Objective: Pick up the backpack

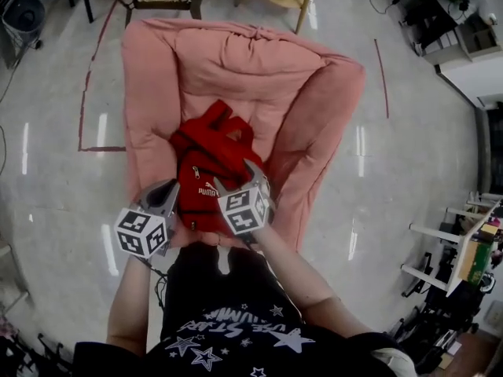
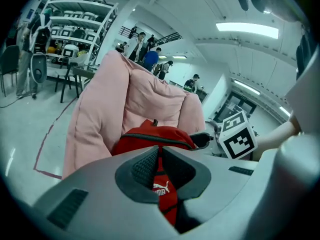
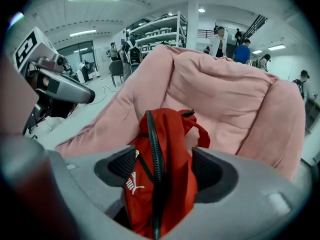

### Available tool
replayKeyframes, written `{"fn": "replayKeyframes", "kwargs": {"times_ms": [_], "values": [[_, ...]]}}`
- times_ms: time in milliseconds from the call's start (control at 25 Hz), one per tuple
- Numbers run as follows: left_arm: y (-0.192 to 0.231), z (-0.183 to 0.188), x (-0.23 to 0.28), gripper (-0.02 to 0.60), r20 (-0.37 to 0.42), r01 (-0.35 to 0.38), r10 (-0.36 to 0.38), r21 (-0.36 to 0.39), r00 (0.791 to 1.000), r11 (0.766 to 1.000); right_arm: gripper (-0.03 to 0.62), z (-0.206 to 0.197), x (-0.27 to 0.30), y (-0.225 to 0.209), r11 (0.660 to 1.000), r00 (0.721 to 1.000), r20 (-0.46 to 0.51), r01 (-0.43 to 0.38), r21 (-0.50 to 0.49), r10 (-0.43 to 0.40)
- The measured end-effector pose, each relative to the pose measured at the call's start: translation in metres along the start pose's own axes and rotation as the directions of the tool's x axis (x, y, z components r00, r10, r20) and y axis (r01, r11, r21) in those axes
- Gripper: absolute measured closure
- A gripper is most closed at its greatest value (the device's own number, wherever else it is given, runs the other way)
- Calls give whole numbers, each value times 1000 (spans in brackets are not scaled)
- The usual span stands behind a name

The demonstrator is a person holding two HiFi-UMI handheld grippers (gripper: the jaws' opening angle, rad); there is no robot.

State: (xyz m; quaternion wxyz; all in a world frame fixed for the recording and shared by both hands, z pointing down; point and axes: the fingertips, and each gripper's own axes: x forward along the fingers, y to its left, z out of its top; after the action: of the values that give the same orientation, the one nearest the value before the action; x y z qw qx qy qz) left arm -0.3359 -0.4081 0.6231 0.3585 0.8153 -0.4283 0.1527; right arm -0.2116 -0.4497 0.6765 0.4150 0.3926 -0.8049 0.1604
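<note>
Pink beanbag (image 1: 236, 61) cradles crumpled red, black-zippered backpack (image 1: 211, 163).

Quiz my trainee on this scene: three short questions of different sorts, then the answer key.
1. True or false: the red backpack lies on the pink cushion.
2. Which gripper has the backpack between open jaws: A, left gripper, or B, right gripper?
3. Fill in: the left gripper's jaws are ____.
Key: 1 true; 2 B; 3 shut.
</note>
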Motion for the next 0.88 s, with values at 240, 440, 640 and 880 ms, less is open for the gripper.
{"fn": "replayKeyframes", "kwargs": {"times_ms": [240, 440, 640, 880], "values": [[35, -6, 42, 571, -62, 9, -5, 57, 998, 998, 379, -2, 26, -15, 998, 998, -20, 67, -5, -67], [46, -18, 70, 522, -129, 41, -25, 121, 991, 992, 570, -7, 24, -27, 997, 996, -31, 78, -9, -78], [60, -17, 102, 346, -133, 36, -4, 246, 991, 969, 576, -8, 12, -42, 998, 998, -19, 61, 28, -60], [83, -16, 131, 281, -122, 48, -8, 322, 992, 946, 576, -17, 8, -55, 997, 997, 6, 77, 22, -77]]}}
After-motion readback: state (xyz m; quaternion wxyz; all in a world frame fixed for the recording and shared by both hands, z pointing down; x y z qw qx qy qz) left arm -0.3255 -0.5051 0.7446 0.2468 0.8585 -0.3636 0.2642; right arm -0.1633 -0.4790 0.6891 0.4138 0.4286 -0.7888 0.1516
